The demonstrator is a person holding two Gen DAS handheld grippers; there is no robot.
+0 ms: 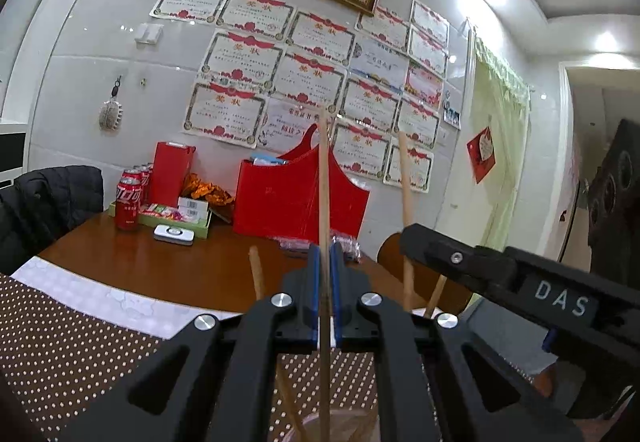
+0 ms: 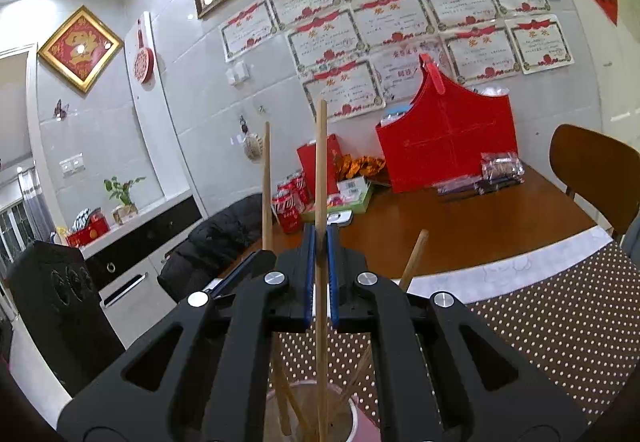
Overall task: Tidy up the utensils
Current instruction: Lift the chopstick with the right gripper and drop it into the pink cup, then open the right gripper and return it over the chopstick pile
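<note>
Bright ceiling lights glare on glossy wall tiles; fisheye edges bend darkly.

Your two wrist views sat close above the cup (image 2: 310, 416), facing the certificate wall (image 1: 280, 74); both shared the red box (image 1: 298, 198).

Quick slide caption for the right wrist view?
Right tongs shut on an upright chopstick, its lower end inside the clear cup with other chopsticks.

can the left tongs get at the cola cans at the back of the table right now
Probably not yet. The left tongs are shut on a chopstick standing in the cup, so they are occupied. The cola cans sit far across the wooden table, though nothing blocks that path.
</note>
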